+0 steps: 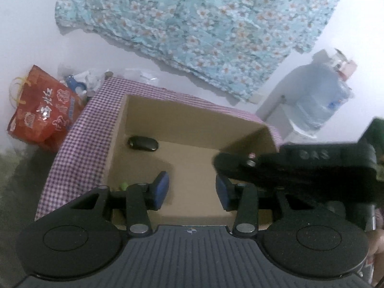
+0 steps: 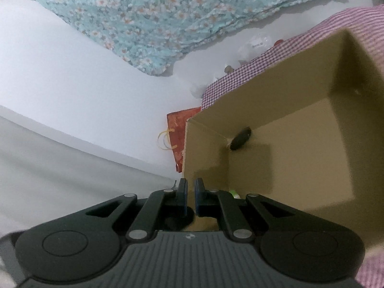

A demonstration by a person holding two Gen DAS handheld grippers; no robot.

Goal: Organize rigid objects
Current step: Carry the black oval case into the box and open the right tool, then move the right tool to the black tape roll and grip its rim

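From my seat at the controls, all positions below are given relative to the box [image 1: 192, 148].

Nearest, my left gripper [image 1: 193, 188] hangs over the near edge of the box, angled down into it. Its jaws stand part open with bare cardboard floor between them; they hold nothing and touch nothing. I judge the stance suits a hand that has nothing to carry and is free to leave the box.

My right gripper [image 1: 223, 162] reaches in over the right wall of the box, as the left view shows. In its own view the jaws are clenched, only a thin slit between the blue pads [image 2: 184, 198], and nothing is gripped. It sits at the near corner of the box, above the rim; whether it brushes the cardboard I cannot tell.

Just beyond the left fingers, low in the near left corner of the box, a small green thing [image 1: 123, 186] shows in part; what it is I cannot tell.

Further in, a dark mouse [image 1: 143, 143] lies flat on the floor at the far left corner of the box, close against both walls. I judge it is stored there as sorted, leaving the remaining floor free.

The box rests on a checked cloth [image 1: 79, 144]. Beyond the left side of the box a red bag [image 1: 43, 110] leans by the wall; beyond its far side hangs a floral fabric [image 1: 192, 24].
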